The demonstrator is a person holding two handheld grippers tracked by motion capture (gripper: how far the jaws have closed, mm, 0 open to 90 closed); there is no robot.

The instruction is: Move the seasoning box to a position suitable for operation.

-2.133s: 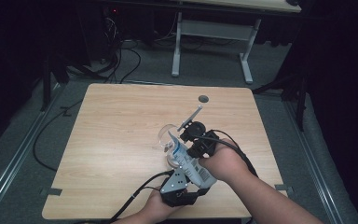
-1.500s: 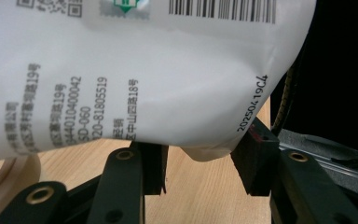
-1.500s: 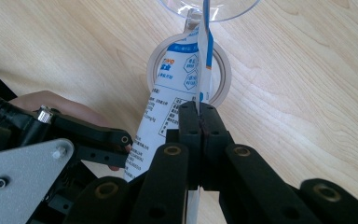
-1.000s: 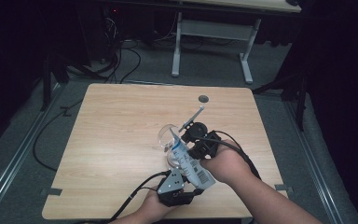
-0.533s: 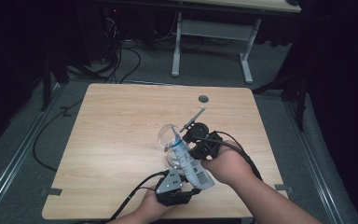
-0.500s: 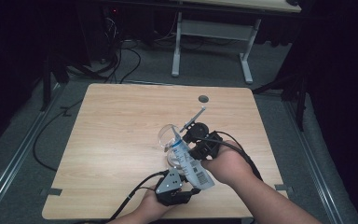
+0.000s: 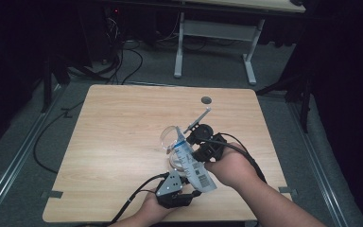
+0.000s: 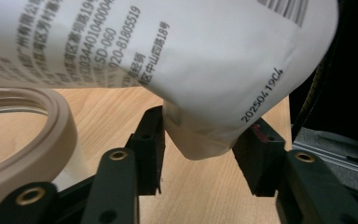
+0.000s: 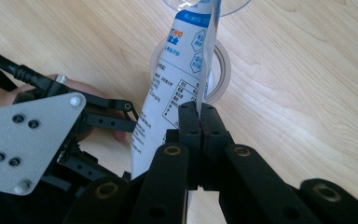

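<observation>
Left gripper [image 8: 200, 154] opening off pouch [image 8: 205, 70], right gripper [image 9: 199, 122] clamping

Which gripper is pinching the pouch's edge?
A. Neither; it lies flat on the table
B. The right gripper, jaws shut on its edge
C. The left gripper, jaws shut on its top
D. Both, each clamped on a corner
B: in the right gripper view the right gripper has its jaws shut on the thin edge of the pouch, while the left gripper stands open around the pouch's bottom corner.
</observation>
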